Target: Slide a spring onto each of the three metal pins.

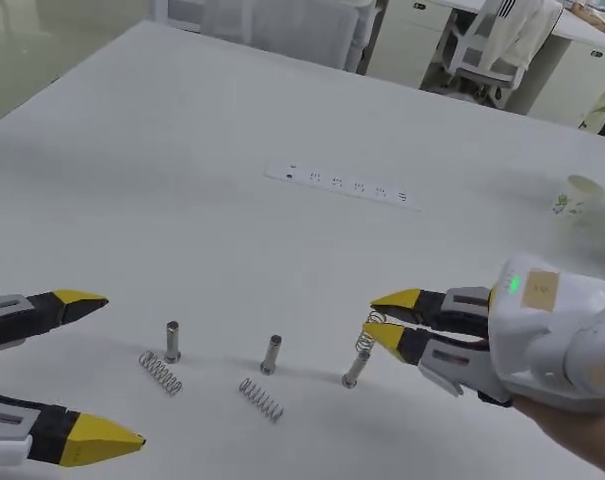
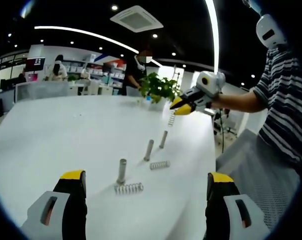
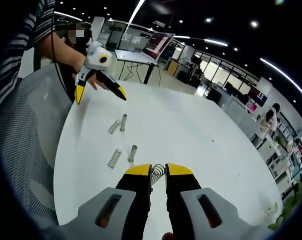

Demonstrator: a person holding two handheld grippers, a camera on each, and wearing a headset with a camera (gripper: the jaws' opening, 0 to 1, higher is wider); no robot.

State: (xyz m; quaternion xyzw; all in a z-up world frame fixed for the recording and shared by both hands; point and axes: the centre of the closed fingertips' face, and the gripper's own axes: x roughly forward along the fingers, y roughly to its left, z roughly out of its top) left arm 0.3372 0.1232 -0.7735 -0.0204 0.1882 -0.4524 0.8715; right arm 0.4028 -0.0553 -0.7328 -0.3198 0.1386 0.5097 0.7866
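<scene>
Right gripper (image 1: 375,318) pinches first spring (image 1: 366,338) over right pin (image 1: 351,376); next lower it straight; left gripper (image 1: 120,368) wide open, empty

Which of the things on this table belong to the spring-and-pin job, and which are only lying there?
Job: left pin, middle pin, right pin; left spring, middle spring; held spring in the right gripper's jaws.
Lying about: power strip, paper cup.

White table (image 1: 182,120) stretching ahead of right gripper (image 1: 378,319); power strip (image 1: 342,185) lying beyond it; ceiling lights (image 2: 210,30) glowing overhead.
</scene>
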